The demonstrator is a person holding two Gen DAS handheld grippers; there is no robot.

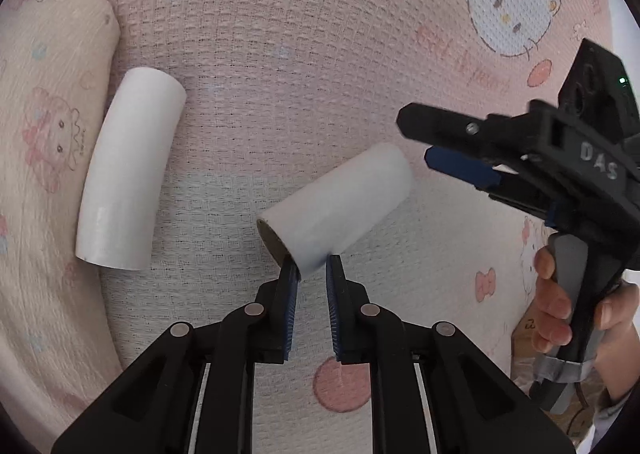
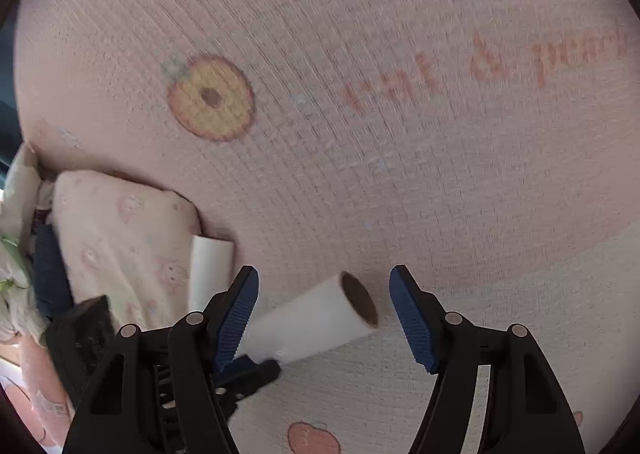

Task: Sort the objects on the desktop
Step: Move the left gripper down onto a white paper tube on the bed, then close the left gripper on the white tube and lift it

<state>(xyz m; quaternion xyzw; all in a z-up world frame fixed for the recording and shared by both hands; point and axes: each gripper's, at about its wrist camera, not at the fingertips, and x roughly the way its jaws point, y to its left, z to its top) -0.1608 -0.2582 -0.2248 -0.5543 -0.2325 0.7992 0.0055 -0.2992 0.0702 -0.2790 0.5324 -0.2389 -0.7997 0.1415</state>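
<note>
A white paper roll (image 1: 340,206) with a brown cardboard core lies on the pink printed cloth (image 1: 280,54). My left gripper (image 1: 312,270) is shut on the wall of the roll's near open end, one finger inside the core and one outside. My right gripper (image 1: 414,138) hovers open just off the roll's far end, held by a hand (image 1: 552,294). In the right wrist view the same roll (image 2: 316,318) lies below and between the right gripper's (image 2: 324,274) spread blue pads, untouched by them. The left gripper (image 2: 256,370) shows at its lower end. A second white roll (image 1: 128,170) lies to the left.
A cream cartoon-print pillow (image 1: 40,114) borders the cloth on the left, right beside the second roll (image 2: 210,270). In the right wrist view the pillow (image 2: 120,234) has dark and pale items piled beyond it at the far left edge.
</note>
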